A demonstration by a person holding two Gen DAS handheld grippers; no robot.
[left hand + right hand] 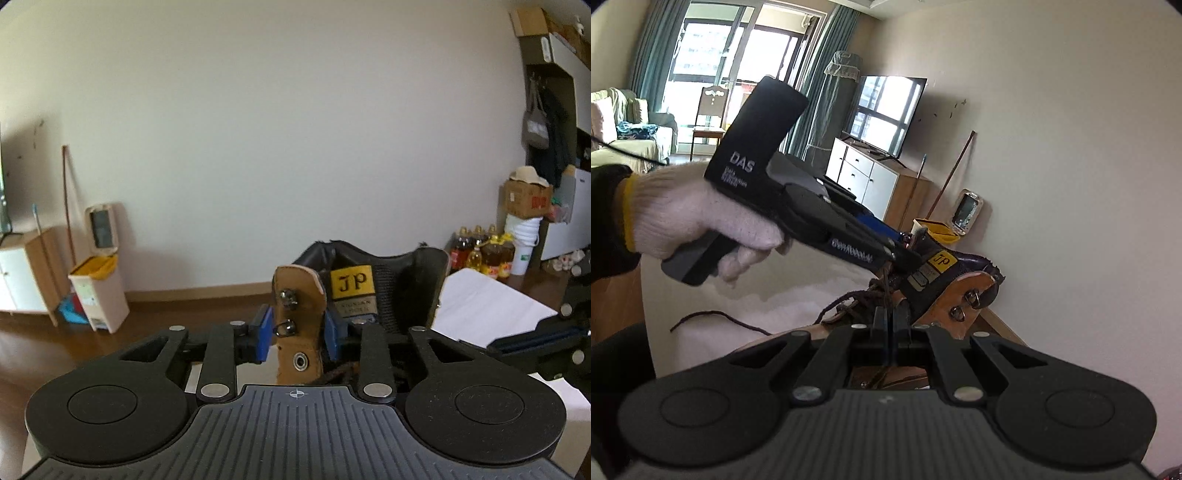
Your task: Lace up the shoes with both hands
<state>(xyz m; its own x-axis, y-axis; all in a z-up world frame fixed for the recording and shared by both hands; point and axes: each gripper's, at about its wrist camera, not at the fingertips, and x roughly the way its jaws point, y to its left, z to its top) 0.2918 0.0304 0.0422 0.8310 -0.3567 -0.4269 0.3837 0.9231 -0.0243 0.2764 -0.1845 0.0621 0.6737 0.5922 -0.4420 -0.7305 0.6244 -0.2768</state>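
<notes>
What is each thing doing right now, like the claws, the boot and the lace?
Left claw: pads clamped on the boot's tan eyelet flap.
Right claw: shut, dark lace running into it.
Boot: on its side, top hooks not laced.
Lace: loose end trailing on the white surface.
Bin: lid up.
TV: off.

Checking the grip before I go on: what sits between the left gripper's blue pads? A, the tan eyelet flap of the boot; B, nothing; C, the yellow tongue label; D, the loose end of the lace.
A: in the left wrist view the tan eyelet flap, with its metal hooks, stands between the blue pads of the left gripper.
</notes>
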